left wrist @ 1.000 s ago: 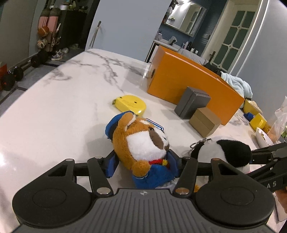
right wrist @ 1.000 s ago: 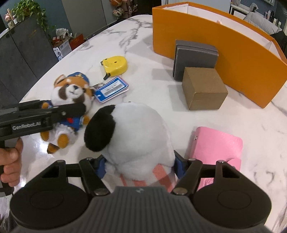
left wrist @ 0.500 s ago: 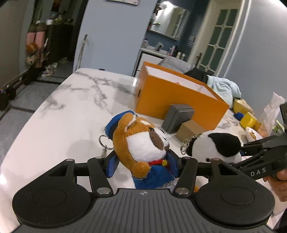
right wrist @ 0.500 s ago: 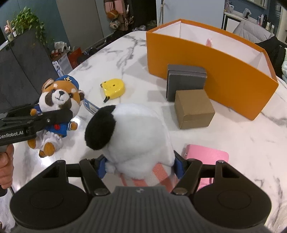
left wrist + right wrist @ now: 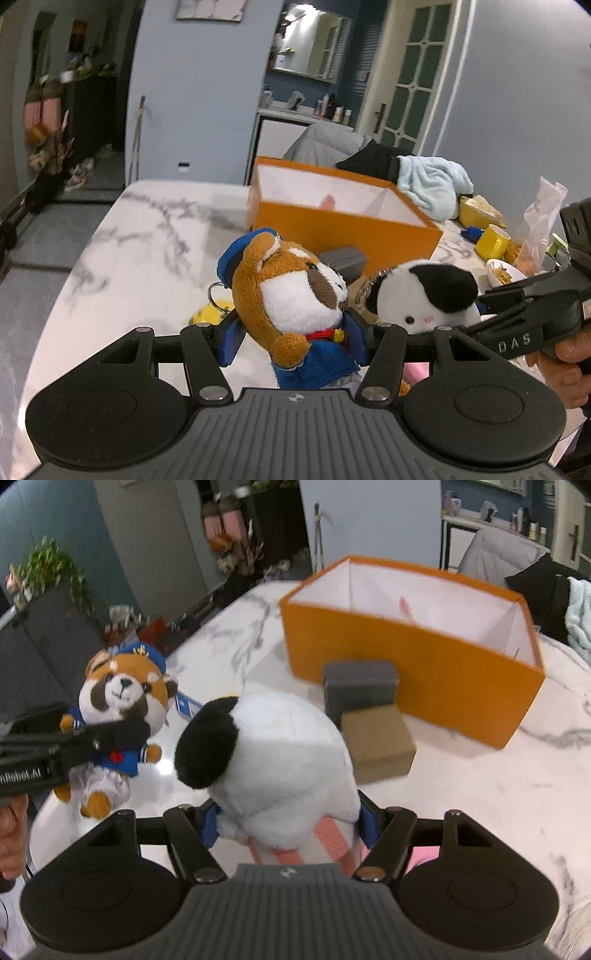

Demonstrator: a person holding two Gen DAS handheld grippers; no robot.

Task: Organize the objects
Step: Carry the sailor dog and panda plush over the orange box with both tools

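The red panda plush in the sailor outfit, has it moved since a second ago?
Yes. The red panda plush, held by the left gripper, has risen off the marble table, against the orange box.

Orange box (image 5: 424, 664) with white inside, grey-veined white marble table (image 5: 498, 794), orange-white plush (image 5: 291, 295) in blue, black-eared white plush (image 5: 280, 753)

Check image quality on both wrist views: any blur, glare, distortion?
Left wrist: fisheye bends the door frame; yellow tape measure smeared, red panda plush fairly sharp. Right wrist: orange box rim and background shelves soft with motion blur; glare patch on the marble table beside the white plush.
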